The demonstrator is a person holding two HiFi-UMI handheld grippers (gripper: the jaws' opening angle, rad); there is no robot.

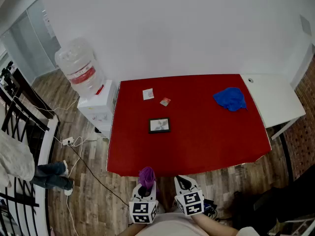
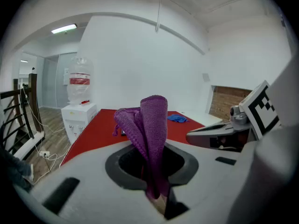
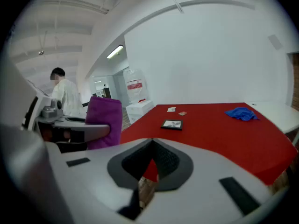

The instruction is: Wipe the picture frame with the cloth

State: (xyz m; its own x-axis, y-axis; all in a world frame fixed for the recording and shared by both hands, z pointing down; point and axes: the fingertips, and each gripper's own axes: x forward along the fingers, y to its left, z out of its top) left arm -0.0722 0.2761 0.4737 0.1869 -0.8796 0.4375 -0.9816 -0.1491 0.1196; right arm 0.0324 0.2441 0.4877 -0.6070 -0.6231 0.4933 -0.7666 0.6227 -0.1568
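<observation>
Left gripper (image 1: pixel 145 187) fingers clamp purple cloth (image 1: pixel 146 175); right gripper (image 1: pixel 182 182) fingers appear closed, empty. Approach stage: next, carry cloth to picture frame (image 1: pixel 159 125), twelve o'clock on worktop (image 1: pixel 206 141).

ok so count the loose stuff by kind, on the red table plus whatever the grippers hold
cloths: 2 (purple cloth, blue cloth)
picture frame: 1
small cards: 2
total: 5
</observation>
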